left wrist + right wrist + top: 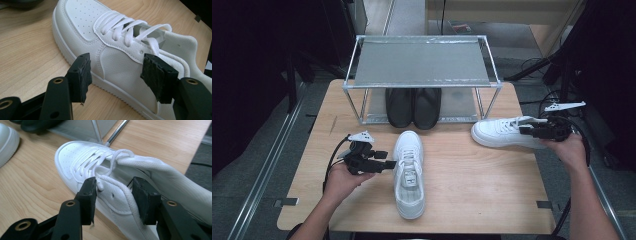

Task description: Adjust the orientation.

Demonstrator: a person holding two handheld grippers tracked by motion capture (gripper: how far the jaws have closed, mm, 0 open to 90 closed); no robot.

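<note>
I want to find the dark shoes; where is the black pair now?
In the high view, the black pair sits on the lower level of the metal rack, at the table's far middle.

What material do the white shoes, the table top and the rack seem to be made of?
White shoes: probably smooth leather or imitation leather, given the stitched panels and small toe holes, with woven laces. Table top: light wood or wood-look laminate, with visible grain. Rack: shiny metal tubes, with a grey shelf that is perhaps mesh.
</note>
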